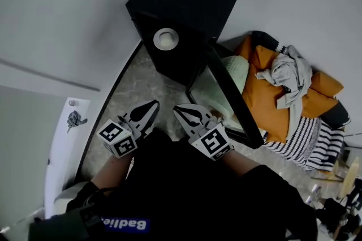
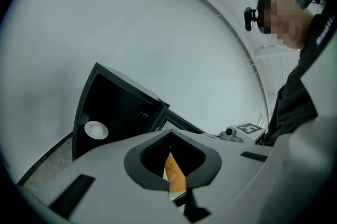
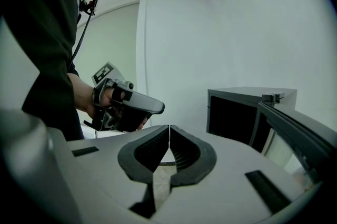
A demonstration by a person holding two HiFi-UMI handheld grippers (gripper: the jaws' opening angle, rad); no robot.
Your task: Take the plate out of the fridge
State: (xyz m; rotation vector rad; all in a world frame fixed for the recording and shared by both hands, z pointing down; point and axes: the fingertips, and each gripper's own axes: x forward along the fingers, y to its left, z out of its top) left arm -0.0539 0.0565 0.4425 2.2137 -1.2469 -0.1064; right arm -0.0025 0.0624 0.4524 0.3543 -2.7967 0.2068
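Note:
A small black fridge stands on the floor with its glass door swung open to the right. Inside it lies a white plate, which also shows in the left gripper view as the plate in the fridge. My left gripper and right gripper hover side by side in front of the opening, well short of the plate. Both are shut with nothing in them. The left gripper points beside the door; the right gripper points left of the fridge.
The open door juts out on the right, close to my right gripper. A heap of orange cushions with grey clothes and striped cloth lies right of the fridge. A white panel lies at the left on the speckled floor.

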